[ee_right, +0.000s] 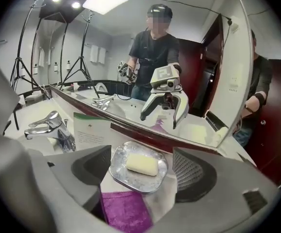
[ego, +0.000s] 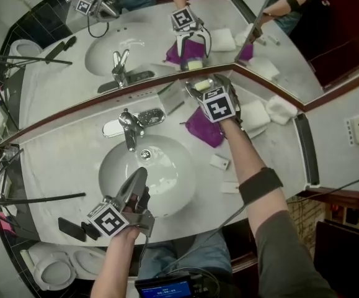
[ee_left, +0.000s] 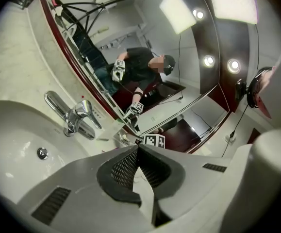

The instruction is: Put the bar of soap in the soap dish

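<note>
White marble counter (ego: 67, 160) ran beneath a wall mirror (ego: 278, 36). Beside the mirror, a pale yellow bar of soap (ee_right: 141, 164) lay in the shiny oval metal soap dish (ee_right: 156, 182). The right gripper (ee_right: 142, 171) stood wide open, empty, facing the dish; the left gripper (ee_left: 138, 152) was closed on nothing above the white basin (ego: 173, 166).

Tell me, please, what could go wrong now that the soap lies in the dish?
The right tool stands open with a jaw on each side of the soap dish; a crooked withdrawal could knock it and slide the soap out.
The purple cloth lies just before the dish; a jaw might snag it.
</note>
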`<state>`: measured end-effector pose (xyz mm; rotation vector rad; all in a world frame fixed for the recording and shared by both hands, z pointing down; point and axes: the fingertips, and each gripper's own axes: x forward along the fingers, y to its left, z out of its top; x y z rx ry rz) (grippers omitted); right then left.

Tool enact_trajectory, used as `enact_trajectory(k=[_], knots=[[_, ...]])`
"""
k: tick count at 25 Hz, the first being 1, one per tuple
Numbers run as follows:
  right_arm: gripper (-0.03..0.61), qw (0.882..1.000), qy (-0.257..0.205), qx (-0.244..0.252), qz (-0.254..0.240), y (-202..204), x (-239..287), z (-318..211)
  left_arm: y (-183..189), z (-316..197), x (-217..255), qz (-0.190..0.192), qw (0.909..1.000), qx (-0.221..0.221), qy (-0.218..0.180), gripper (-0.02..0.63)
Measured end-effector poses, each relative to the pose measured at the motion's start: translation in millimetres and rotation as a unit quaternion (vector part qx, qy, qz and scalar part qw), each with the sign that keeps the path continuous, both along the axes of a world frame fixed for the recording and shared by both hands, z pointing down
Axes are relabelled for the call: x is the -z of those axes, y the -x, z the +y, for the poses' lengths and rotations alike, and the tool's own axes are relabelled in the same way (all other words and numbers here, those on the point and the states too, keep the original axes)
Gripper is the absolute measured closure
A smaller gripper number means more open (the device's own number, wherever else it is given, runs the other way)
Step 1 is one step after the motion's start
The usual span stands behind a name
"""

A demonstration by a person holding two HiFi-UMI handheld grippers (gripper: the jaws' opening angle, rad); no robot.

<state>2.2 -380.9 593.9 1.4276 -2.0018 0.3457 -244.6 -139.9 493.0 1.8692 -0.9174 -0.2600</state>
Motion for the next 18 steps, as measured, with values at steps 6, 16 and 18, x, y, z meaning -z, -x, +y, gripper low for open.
enact_trajectory(k=[6, 16, 18], knots=[[0.190, 0.999, 0.025, -0.011, -0.018, 1.9, -24.1, -10.3, 14.5, -4.7, -3.8, -0.006, 0.9997, 0.023, 0.001, 0.609], [0.321, 0.997, 0.069, -0.026, -0.033, -11.4, -57.3, -10.0, 25.5, -10.2, -6.5, -0.010, 0.9992, 0.038, 0.002, 0.609], [0.319, 0.997, 0.065, -0.018, -0.029, -10.1, -55.1, -11.2, 23.9, -9.7, -5.9, -0.009, 0.9993, 0.037, 0.002, 0.609]])
